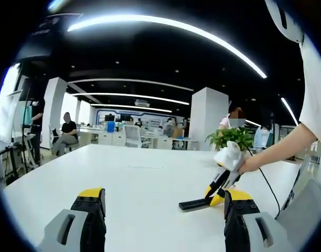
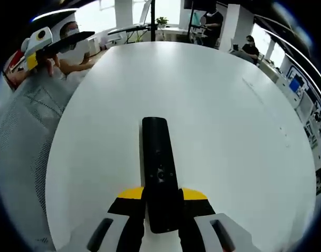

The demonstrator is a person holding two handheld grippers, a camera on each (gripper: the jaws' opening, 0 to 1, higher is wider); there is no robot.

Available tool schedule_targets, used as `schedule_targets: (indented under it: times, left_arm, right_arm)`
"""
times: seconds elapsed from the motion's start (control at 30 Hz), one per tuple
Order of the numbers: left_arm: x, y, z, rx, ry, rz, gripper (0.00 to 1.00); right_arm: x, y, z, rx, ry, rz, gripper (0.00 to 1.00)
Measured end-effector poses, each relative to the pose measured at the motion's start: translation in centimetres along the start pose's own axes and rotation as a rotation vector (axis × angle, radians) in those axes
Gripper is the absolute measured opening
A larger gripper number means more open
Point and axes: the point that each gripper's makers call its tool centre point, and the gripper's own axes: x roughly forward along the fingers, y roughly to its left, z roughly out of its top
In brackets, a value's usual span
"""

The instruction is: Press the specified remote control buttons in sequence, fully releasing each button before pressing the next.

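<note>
A black remote control (image 2: pixel 158 157) lies lengthwise between my right gripper's (image 2: pixel 161 197) yellow-tipped jaws, which are shut on its near end above the white table (image 2: pixel 228 115). In the left gripper view the same remote (image 1: pixel 194 203) rests low over the table (image 1: pixel 134 173), held by the right gripper (image 1: pixel 219 188) in a person's hand (image 1: pixel 239 163). My left gripper (image 1: pixel 164 207) stands open over the table, its jaws wide apart with nothing between them. It also appears at the far left of the right gripper view as the left gripper (image 2: pixel 53 46), held off the table's edge.
A grey mesh chair back (image 2: pixel 24 142) stands by the table's left edge. A potted plant (image 1: pixel 231 137) sits at the table's far side. Seated and standing people (image 1: pixel 67 134) and office desks (image 1: pixel 150 137) lie beyond. A cable (image 1: pixel 270 189) trails from the right gripper.
</note>
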Motion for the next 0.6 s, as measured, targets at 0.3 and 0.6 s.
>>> schedule_targets:
  times: [0.3,0.6]
  left_arm:
    - [0.0,0.0,-0.1,-0.005,0.003,-0.001,0.97]
    - [0.0,-0.1,-0.2,-0.005,0.009,-0.002,0.97]
  right_arm:
    - [0.1,-1.1,0.1,-0.004,0.012,0.004,0.22]
    - [0.4,-2.6,0.2,-0.008,0.013,0.01,0.22]
